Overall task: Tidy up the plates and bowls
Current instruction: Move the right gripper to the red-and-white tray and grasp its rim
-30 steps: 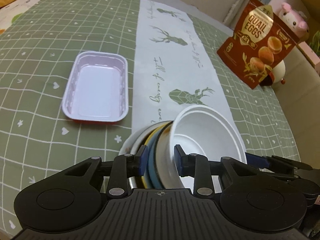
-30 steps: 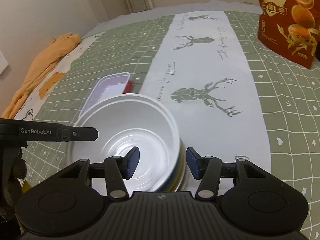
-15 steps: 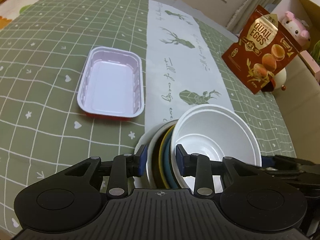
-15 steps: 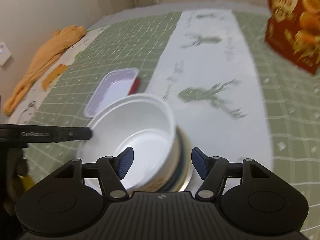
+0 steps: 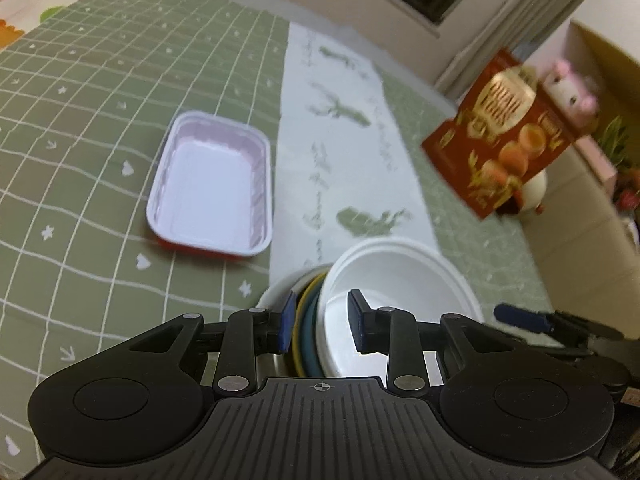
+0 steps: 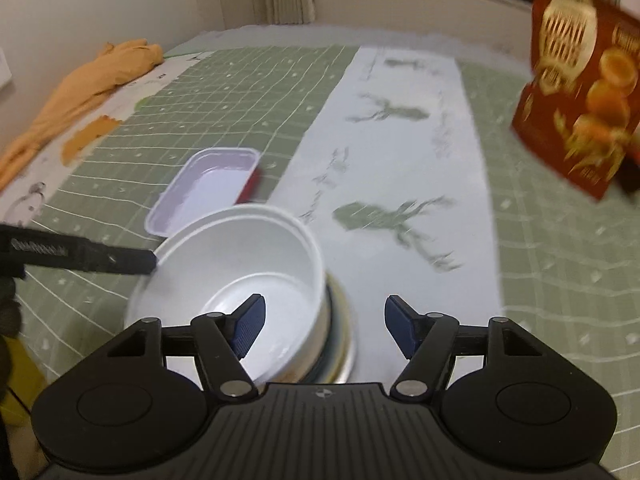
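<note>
The left gripper point(image 5: 318, 320) is clenched across the rims of the nested dish stack point(image 5: 308, 312), low in the frame's centre. The right gripper point(image 6: 324, 326) is spread wide, its pads astride the white bowl point(image 6: 256, 276) without contact. The carrying step is judged in hand; a level set-down beside the rectangular tray point(image 5: 212, 184) is called for next. The bowl's mouth is turned upward, slightly tilted; being round, no long axis is shown.
</note>
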Tool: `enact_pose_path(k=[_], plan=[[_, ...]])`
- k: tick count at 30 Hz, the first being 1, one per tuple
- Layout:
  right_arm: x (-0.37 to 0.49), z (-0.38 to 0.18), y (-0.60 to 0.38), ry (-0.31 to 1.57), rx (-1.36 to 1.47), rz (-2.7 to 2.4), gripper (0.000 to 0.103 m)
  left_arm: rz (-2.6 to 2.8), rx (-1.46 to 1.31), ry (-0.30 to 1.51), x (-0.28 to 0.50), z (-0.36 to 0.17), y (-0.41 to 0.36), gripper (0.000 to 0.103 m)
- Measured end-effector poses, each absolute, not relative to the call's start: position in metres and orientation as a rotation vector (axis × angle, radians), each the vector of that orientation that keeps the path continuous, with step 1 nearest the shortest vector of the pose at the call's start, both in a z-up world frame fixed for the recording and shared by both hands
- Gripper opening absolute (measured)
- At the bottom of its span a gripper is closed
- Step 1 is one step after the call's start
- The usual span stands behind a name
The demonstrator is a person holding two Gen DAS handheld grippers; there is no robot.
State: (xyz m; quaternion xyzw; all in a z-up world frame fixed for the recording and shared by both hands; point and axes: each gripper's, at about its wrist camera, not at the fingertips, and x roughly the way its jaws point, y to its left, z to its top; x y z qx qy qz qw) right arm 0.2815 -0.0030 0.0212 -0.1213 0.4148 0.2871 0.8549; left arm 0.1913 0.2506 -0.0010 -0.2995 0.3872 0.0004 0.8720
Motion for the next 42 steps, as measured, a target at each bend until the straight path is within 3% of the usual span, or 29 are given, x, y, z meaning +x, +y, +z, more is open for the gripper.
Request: enact_pose_path(k=[3, 7, 14, 23, 25, 33, 36, 42], plan=[[0.281, 0.034, 0.002, 0.866, -0.286, 0.601, 0.068, 0.023, -0.659, 0.743, 0.185, 0.004, 0.269, 0.031], [0.286, 0.051, 0.024, 0.842, -0.318, 0.591, 0.077, 0.188, -0.668, 0.675, 0.184, 0.000, 0.309, 0.031], [0.315, 0.059, 0.100, 0.938, -0.378, 0.624, 0.078, 0.342, -0.747, 0.687, 0.207, -0.040, 0.367, 0.031], [0.366, 0.009, 0.208, 1.130, -0.384, 0.543, 0.077, 0.238, -0.703, 0.776, 0.250, -0.081, 0.366, 0.031], [0.371, -0.006, 0.228, 1.151, -0.418, 0.526, 0.071, 0.238, -0.715, 0.773, 0.254, -0.086, 0.368, 0.031], [0.411, -0.053, 0.268, 1.201, -0.455, 0.418, 0.064, 0.224, -0.756, 0.813, 0.260, -0.105, 0.376, 0.031], [0.430, -0.068, 0.267, 1.289, -0.389, 0.383, 0.055, 0.215, -0.771, 0.808, 0.258, -0.107, 0.378, 0.031], [0.427, -0.087, 0.269, 1.425, -0.322, 0.440, 0.029, 0.211, -0.782, 0.804, 0.255, -0.106, 0.380, 0.029]])
